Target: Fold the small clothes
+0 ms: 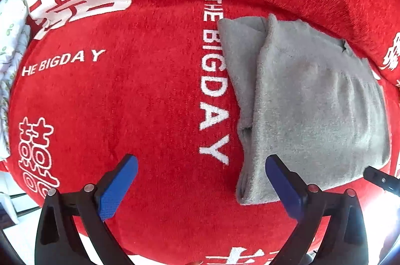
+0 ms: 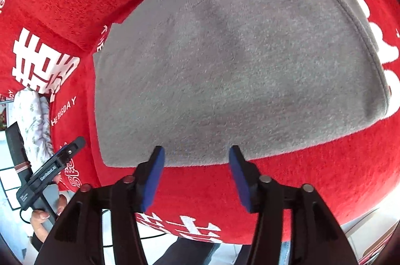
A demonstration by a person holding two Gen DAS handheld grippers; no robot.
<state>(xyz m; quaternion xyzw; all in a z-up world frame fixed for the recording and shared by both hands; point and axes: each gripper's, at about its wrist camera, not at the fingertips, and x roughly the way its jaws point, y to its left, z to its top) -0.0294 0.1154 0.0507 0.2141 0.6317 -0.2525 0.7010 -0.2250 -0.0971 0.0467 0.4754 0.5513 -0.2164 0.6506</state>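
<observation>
A red plush cover [image 1: 155, 95] with white lettering and large white characters spreads over the whole supporting surface; what lies beneath it cannot be told. A folded grey garment [image 1: 312, 100] lies flat on the cover, one folded edge just beside a line of white letters. At the far left edge a bundle of white cloth with a small leafy print [image 1: 10, 60] rests against the cover.
</observation>
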